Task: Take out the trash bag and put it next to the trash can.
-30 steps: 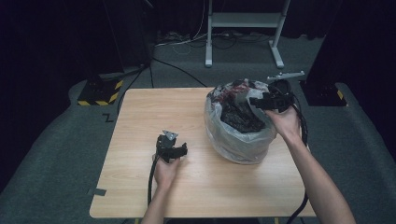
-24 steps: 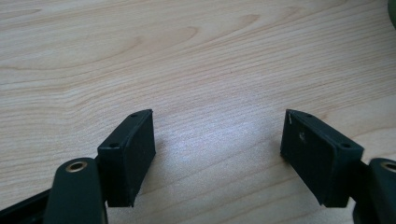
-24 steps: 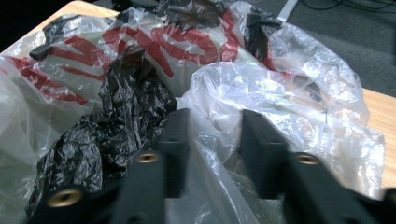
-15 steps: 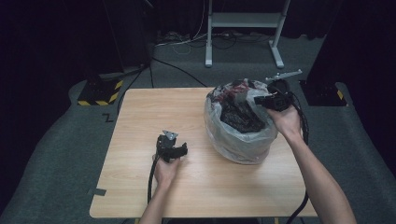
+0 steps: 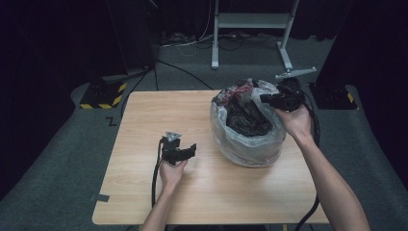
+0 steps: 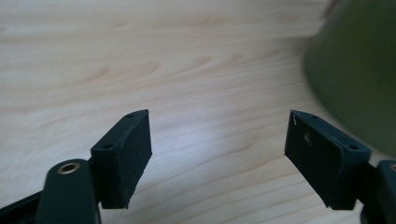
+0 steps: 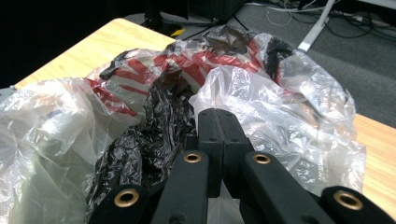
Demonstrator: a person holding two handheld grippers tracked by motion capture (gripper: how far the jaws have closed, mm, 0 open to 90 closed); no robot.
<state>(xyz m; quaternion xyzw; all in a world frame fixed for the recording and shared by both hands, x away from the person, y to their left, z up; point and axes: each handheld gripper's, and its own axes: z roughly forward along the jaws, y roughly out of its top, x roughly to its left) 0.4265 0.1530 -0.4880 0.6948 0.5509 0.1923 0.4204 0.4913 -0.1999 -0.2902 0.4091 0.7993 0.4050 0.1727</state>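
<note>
A clear plastic bag (image 5: pixel 250 142) stands on the right half of the wooden table (image 5: pixel 159 110), stuffed with a crumpled black bag (image 5: pixel 245 118) and a red-and-white bag (image 5: pixel 238 91). My right gripper (image 5: pixel 265 99) is at the bag's far right rim. In the right gripper view its jaws (image 7: pixel 218 116) are pressed together, with the clear film (image 7: pixel 261 102) bunched around and under them. My left gripper (image 5: pixel 191 152) is held just above the table left of the bag. Its fingers (image 6: pixel 126 154) stand wide apart with only bare wood between them.
A blurred dark edge of the bag (image 6: pixel 359 70) fills the right side of the left gripper view. Beyond the table lie grey floor, a white stand's legs (image 5: pixel 250 29), cables and a black-and-yellow striped block (image 5: pixel 101 94). Cables trail from both grippers toward the table's near edge.
The left gripper has lifted slightly off the table. The right hand stays at the bag's rim.
</note>
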